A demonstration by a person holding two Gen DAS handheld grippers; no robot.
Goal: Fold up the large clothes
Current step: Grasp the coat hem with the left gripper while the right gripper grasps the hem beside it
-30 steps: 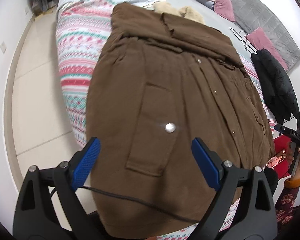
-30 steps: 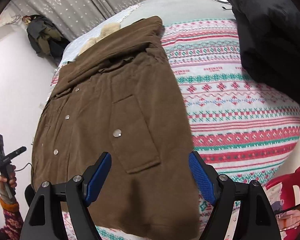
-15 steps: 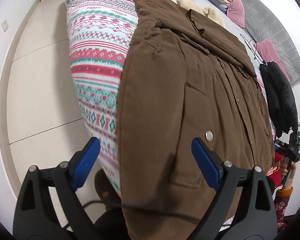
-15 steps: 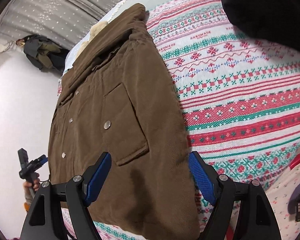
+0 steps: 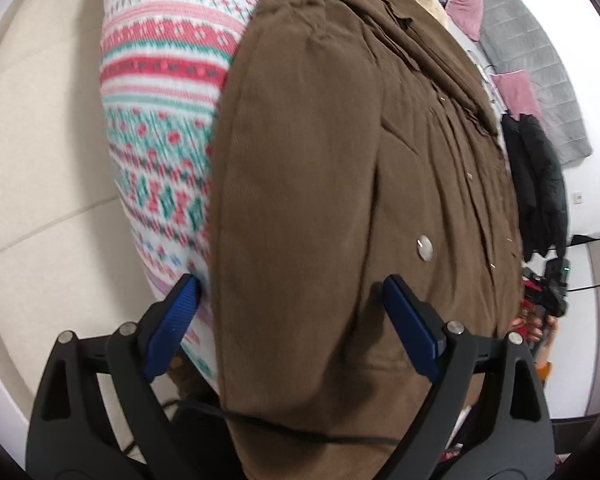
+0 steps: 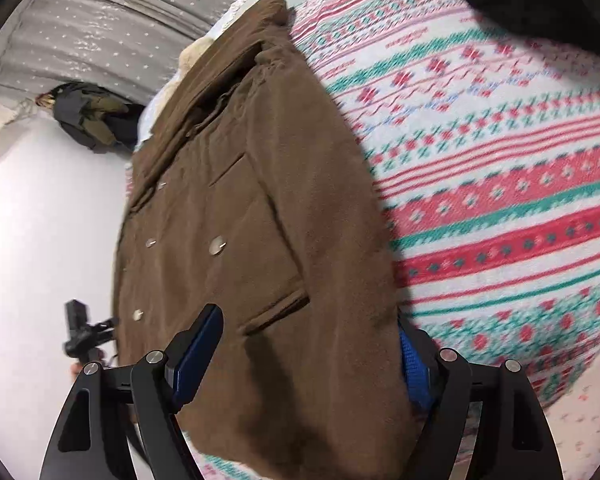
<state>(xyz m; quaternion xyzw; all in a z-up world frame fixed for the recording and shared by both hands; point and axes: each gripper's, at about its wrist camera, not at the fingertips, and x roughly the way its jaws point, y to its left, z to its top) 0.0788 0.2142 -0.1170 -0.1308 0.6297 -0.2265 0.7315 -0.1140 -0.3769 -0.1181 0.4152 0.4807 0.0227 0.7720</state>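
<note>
A large brown coat (image 5: 320,184) with silver snap buttons lies flat on a bed, front side up, its hem hanging toward me. My left gripper (image 5: 288,328) is open, its blue pads straddling the coat's left side edge near the hem. The coat shows in the right wrist view (image 6: 252,240) too. My right gripper (image 6: 308,360) is open and straddles the coat's right side edge near the hem, just below the pocket flap (image 6: 276,312). The right pad is partly hidden behind the cloth.
The bed carries a red, green and white patterned blanket (image 5: 160,100) (image 6: 500,200). A black jacket (image 5: 540,184) lies on the bed's right side, with pink pillows (image 5: 468,16) and a grey quilt beyond. Pale floor (image 5: 40,160) lies left of the bed. A grey curtain (image 6: 120,12) hangs behind.
Both grippers moved outward and closer, from over the coat's front to its side edges near the hem: left to the left edge, right to the right edge. Both stay open.
</note>
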